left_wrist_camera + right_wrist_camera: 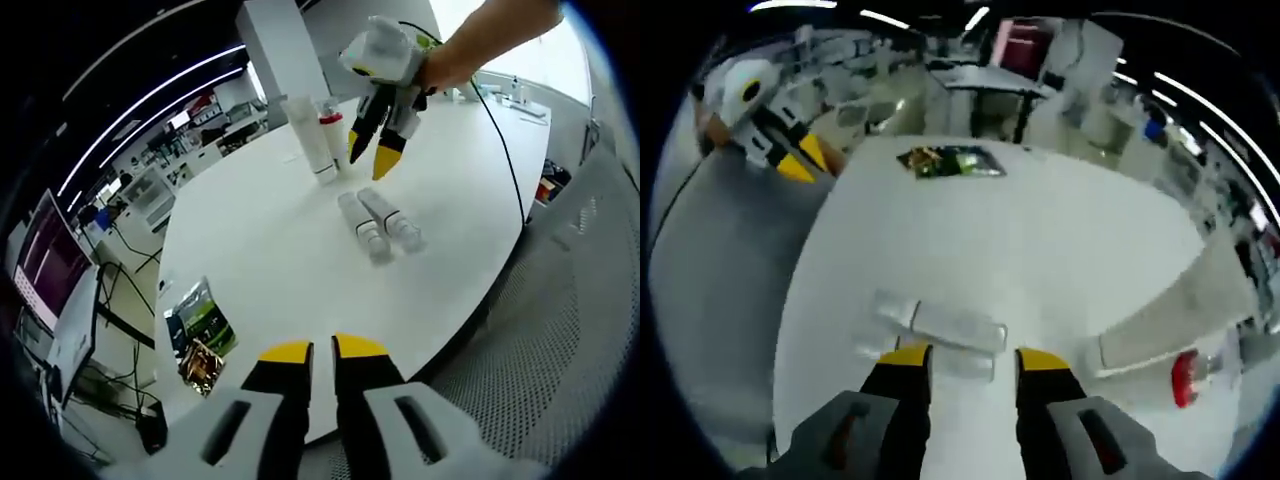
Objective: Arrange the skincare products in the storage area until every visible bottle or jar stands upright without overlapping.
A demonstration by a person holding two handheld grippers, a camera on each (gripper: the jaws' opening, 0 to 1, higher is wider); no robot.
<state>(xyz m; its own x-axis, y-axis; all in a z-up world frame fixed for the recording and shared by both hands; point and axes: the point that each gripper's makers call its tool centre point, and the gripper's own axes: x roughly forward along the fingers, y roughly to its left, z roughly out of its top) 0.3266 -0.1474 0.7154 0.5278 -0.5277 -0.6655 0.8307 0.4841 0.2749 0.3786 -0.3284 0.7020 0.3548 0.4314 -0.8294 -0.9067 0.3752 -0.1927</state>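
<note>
White round tabletop [270, 250] carries all the products, with wide bare surface around them and its curved edge running close below the left gripper [322, 350]. Left jaws stand slightly apart, gripping nothing, over the near edge. Two clear plastic bottles [380, 225] lie on their sides, touching along their length, near the middle of the tabletop. Beyond them stand a tall white tube [310, 135] and a white bottle with a red band [332, 130], upright and just beside each other. A green and dark foil packet [200, 325] lies near the tabletop's left edge.

Right gripper [968, 355], held by a hand [450, 60], hovers over the lying bottles, jaws open and empty. In the right gripper view the bottles are blurred, and the upright pair is cut off at the right.
</note>
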